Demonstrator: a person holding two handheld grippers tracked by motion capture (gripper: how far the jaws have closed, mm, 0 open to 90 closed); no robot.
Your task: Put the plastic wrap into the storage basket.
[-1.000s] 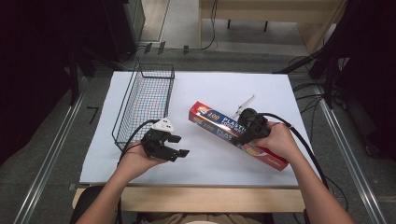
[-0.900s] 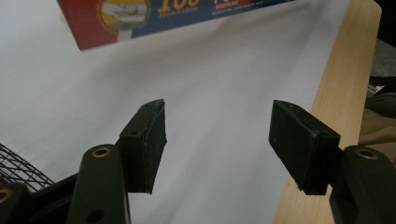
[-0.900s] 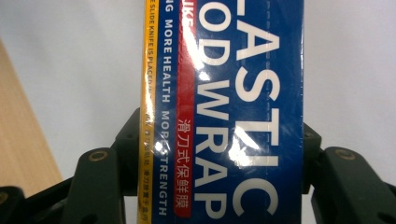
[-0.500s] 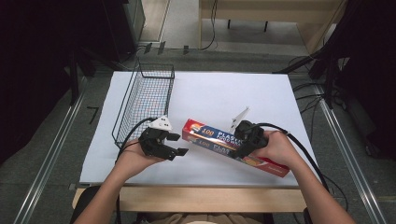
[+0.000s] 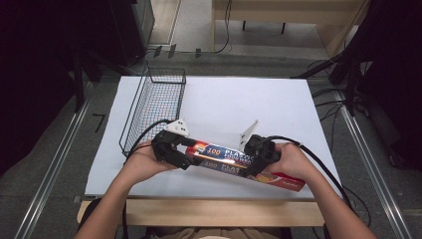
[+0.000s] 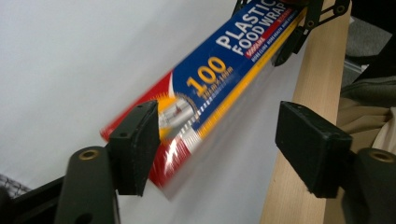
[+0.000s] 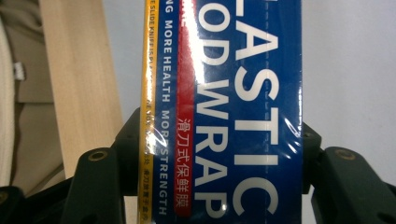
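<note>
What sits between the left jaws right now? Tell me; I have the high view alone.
Observer: In the left gripper view the left gripper has its jaws wide, having just opened. The red end of the plastic wrap box lies between them, and the right-hand pad in that view stands clear of it.
Operator: Report the right grip.
Observer: In the right gripper view the right gripper is shut on the box, with pads against both long sides.
Operator: Read me the label there.
Observer: Big white letters on blue, WRAP among them, run beside a red strip of Chinese characters.
</note>
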